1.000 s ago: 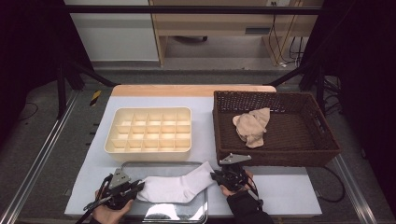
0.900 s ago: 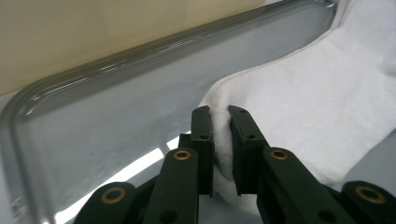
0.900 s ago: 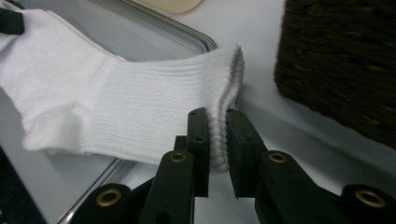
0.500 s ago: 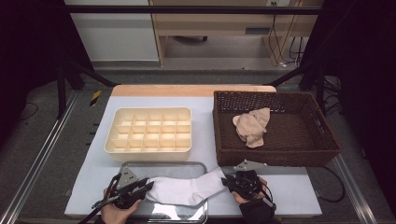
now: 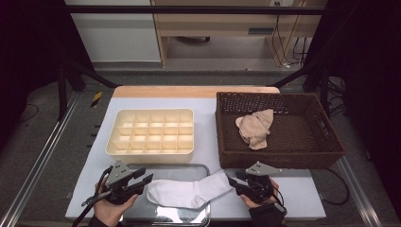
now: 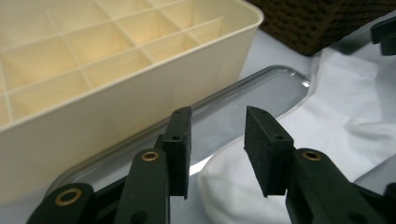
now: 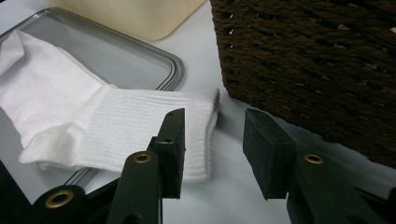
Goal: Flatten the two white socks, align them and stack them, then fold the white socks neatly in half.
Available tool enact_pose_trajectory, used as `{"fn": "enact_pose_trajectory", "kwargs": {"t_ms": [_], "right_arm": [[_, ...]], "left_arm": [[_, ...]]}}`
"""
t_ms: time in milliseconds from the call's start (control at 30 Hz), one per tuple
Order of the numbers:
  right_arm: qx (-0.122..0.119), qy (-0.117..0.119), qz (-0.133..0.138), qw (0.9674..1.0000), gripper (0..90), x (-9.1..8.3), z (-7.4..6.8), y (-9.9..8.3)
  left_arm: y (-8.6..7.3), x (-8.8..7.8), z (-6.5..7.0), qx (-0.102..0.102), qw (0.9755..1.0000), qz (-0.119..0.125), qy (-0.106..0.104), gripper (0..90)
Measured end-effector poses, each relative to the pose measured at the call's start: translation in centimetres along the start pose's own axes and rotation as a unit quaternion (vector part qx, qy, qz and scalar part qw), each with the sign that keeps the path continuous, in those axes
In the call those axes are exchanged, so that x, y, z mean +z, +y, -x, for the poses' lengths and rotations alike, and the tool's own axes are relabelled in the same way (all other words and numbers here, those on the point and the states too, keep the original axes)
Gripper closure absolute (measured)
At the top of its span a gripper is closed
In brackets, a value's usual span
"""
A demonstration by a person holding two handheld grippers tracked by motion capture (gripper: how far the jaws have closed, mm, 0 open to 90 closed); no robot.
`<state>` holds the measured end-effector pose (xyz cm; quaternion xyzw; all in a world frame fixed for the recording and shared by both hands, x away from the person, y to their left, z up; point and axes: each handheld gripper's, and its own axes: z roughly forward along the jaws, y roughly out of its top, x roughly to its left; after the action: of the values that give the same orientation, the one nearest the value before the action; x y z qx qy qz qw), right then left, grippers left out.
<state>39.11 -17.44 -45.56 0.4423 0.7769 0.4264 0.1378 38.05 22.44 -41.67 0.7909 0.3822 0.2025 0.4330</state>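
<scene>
High view: white sock (image 5: 187,191) across metal tray (image 5: 203,168) — both tools parted, empty, just opening — divided box (image 5: 151,135), wicker basket (image 5: 283,158) behind.

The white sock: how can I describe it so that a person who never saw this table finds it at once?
Look at the near edge of the table, in front of the cream divided box and the brown basket. A metal tray lies there, and the white sock lies flat across it, its cuff off the tray's right side. The other sock is beige, crumpled, inside the basket.
</scene>
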Motion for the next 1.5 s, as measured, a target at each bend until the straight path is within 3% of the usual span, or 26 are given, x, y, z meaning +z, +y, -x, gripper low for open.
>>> {"fn": "enact_pose_trajectory", "kwargs": {"t_ms": [33,233,633,933,1067,1200,1500], "right_arm": [[0.000,0.000,0.001,1.0000,58.1,-0.1,0.0,-0.1],[-0.006,-0.003,0.000,1.0000,56.5,0.1,-0.3,-0.2],[-0.008,-0.004,0.000,1.0000,53.4,1.0,-0.7,-0.5],[-0.002,-0.002,-0.014,0.9999,56.4,1.8,-0.8,-0.9],[-0.006,-0.006,-0.022,0.9997,59.3,1.9,-0.9,-1.2],[0.007,-0.010,-0.027,0.9996,62.2,2.0,-0.7,-1.3],[0.007,0.002,-0.044,0.9990,66.0,3.0,-0.8,-1.5]], "left_arm": [[0.6,0.3,0.7,0.008,1.0000,0.003,-0.004,61.0],[1.4,1.4,2.0,0.012,0.9996,0.010,-0.023,60.4],[1.0,4.3,3.7,0.016,0.9992,0.000,-0.037,57.9],[-0.4,6.3,5.2,0.020,0.9982,-0.021,-0.052,67.1],[-0.8,6.7,5.7,0.020,0.9972,-0.031,-0.064,73.3],[-1.3,7.4,6.2,0.024,0.9954,-0.051,-0.078,77.7],[-2.0,8.1,6.9,0.032,0.9933,-0.069,-0.087,80.9]]}}
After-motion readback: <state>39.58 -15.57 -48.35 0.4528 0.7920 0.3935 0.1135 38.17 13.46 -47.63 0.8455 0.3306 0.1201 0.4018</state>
